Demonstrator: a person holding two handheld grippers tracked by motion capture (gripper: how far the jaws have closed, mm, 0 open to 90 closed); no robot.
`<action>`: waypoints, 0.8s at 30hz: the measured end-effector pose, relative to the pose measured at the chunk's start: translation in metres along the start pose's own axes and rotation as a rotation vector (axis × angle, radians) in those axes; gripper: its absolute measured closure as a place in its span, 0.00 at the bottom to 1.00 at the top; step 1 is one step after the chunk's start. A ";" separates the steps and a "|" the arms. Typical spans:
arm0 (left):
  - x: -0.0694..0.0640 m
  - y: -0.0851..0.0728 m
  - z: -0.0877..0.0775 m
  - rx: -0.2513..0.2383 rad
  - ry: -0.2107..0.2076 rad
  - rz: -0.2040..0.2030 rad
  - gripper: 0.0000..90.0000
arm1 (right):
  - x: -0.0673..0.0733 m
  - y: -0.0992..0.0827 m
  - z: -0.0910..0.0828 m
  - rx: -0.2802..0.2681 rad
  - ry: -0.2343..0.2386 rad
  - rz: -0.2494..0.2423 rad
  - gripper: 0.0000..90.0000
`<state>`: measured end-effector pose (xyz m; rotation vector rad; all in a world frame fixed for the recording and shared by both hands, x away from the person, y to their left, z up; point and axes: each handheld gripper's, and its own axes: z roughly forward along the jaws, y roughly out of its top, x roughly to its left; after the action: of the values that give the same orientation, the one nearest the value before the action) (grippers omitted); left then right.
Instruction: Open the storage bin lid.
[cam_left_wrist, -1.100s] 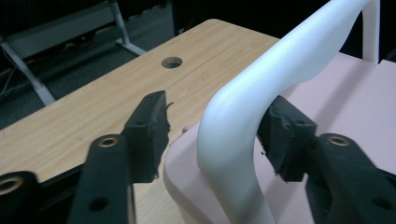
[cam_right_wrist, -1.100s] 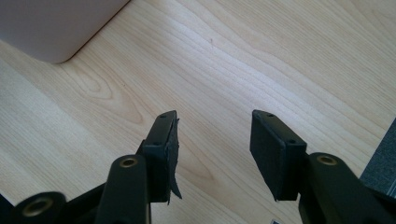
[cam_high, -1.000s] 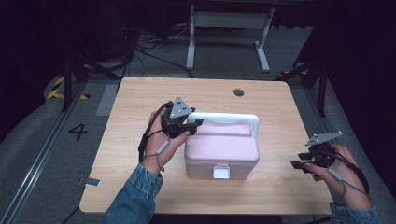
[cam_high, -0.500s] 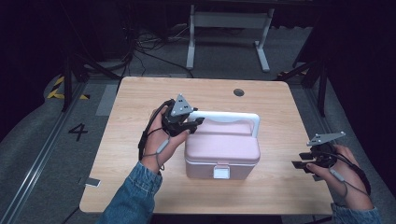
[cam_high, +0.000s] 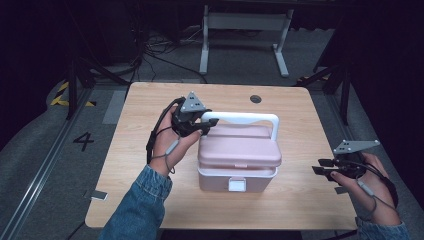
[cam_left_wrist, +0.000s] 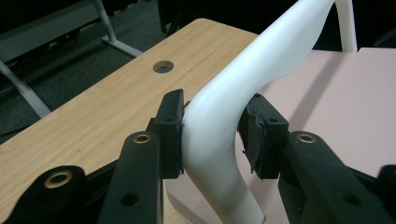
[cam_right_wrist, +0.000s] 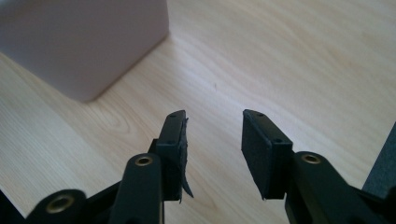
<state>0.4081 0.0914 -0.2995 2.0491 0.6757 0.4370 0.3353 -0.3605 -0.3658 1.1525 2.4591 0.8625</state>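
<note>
Right at the left end of the white handle (cam_high: 240, 118) is where the action is: the left gripper (cam_left_wrist: 212, 135) has its two pads clamped around the handle's bend, just where the bar curves down toward the pink box (cam_high: 239, 156). Both pads look like they're touching plastic, though the one on the box side seems to catch it only with its edge.

That box sits near the middle of the wooden table (cam_high: 135, 150), lid down, white latch (cam_high: 237, 184) facing the person.

Off to the box's right, the right gripper (cam_right_wrist: 214, 149) hovers low over bare wood with its jaws apart and nothing between them, well clear of the box's corner.

My worry, honestly: the grip is on a curve, not the straight bar. Pull up from there and the smooth plastic could slide through the pads, or the box could swing and tip toward its free side since it's held at one end only. If that latch isn't properly caught, the lid might pop too. Can't tell from here whether it's locked.
</note>
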 end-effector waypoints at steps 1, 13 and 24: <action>0.001 0.001 0.000 -0.002 -0.002 -0.002 0.70 | 0.000 0.003 -0.004 -0.036 0.005 -0.009 0.72; 0.012 0.011 0.003 -0.002 -0.018 -0.048 0.70 | 0.004 0.013 -0.019 -0.223 0.056 -0.027 1.00; 0.022 0.015 0.006 0.004 -0.039 -0.091 0.70 | 0.022 0.024 -0.020 -0.374 0.186 -0.062 1.00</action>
<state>0.4331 0.0942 -0.2885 2.0168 0.7437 0.3419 0.3260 -0.3398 -0.3348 0.8924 2.3168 1.3923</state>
